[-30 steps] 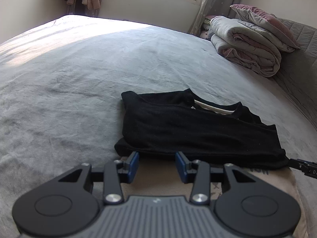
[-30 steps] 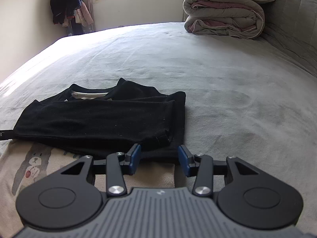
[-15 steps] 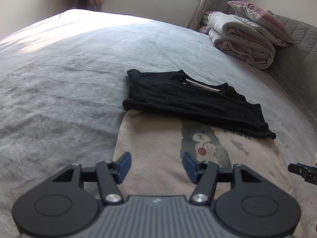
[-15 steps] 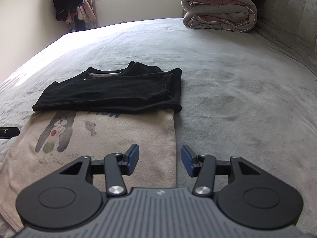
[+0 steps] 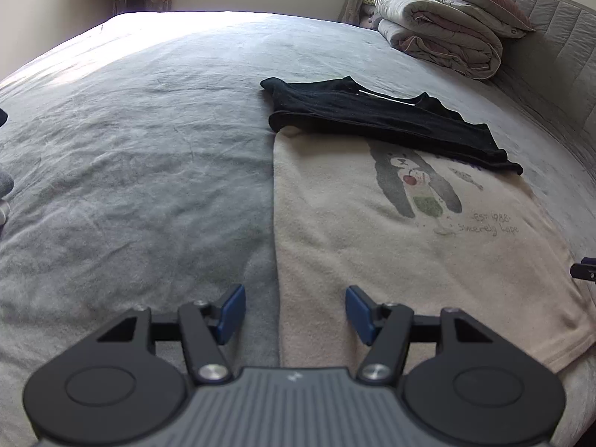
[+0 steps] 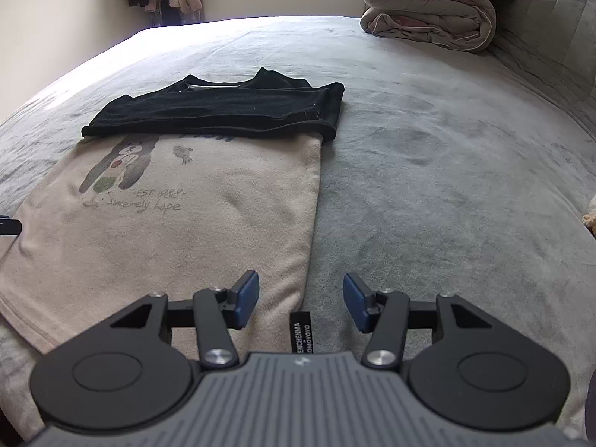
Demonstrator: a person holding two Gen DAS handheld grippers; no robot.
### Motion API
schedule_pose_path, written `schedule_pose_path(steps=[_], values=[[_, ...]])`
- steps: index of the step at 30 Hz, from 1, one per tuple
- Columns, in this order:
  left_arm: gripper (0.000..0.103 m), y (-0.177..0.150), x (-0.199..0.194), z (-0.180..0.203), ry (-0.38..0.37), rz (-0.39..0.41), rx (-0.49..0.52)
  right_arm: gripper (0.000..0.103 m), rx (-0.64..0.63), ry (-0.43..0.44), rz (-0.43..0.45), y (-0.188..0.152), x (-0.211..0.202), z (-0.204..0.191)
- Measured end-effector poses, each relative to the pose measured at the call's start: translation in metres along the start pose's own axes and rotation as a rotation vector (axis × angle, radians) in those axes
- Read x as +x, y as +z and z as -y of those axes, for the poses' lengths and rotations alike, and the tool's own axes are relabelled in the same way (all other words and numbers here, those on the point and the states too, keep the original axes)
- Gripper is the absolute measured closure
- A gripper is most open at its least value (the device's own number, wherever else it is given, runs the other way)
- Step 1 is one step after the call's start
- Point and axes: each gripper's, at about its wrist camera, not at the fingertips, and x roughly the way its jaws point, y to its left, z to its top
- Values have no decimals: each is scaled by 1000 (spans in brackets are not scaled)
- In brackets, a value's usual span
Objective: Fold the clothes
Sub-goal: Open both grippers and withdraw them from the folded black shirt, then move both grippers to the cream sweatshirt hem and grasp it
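Left wrist view: left gripper (image 5: 295,311) jaws apart, holding nothing, over the left edge of the cream shirt (image 5: 409,246), which lies flat on the grey bed (image 5: 149,156); its black sleeves (image 5: 376,119) are folded across the top. Right wrist view: right gripper (image 6: 301,304) jaws apart, empty, above the shirt's right hem edge by a black label (image 6: 301,332). Folded duvet (image 6: 428,15) lies at the far end.

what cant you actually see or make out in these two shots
- Cream shirt: top part hidden under the black sleeves in both views; bottom hem hidden behind each gripper body.
- Black side label, right wrist view: print too small to read surely.
- Left gripper, right gripper: both open, holding nothing.
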Motion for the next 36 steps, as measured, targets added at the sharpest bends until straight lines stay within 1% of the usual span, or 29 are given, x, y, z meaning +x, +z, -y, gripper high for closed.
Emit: schedule_pose_path(steps=[3, 7, 11, 17, 19, 24, 29, 31, 33, 36], values=[[42, -8, -7, -5, -36, 2, 22, 48, -21, 14, -10, -12, -4, 6], [42, -16, -13, -7, -81, -10, 62, 48, -4, 75, -17, -21, -13, 15], [43, -17, -14, -11, -147, -35, 50, 48, 38, 133, -41, -26, -19, 24], [43, -15, -9, -21, -273, -86, -45, 47, 116, 214, -73, -27, -22, 36], [44, -15, -8, -22, -316, -105, -67, 46, 150, 250, -87, -28, -22, 41], [56, -17, -6, -26, -396, -155, -112, 46, 217, 349, -132, -30, -23, 48], [58, -20, 2, -43, -494, -220, -250, 46, 289, 441, -166, -34, -22, 54], [58, -21, 5, -49, -519, -236, -300, 46, 329, 472, -172, -36, -22, 58], [61, -22, 8, -52, -537, -248, -334, 46, 368, 494, -175, -37, -20, 63], [62, -23, 8, -50, -550, -253, -336, 47, 426, 523, -180, -39, -17, 71]])
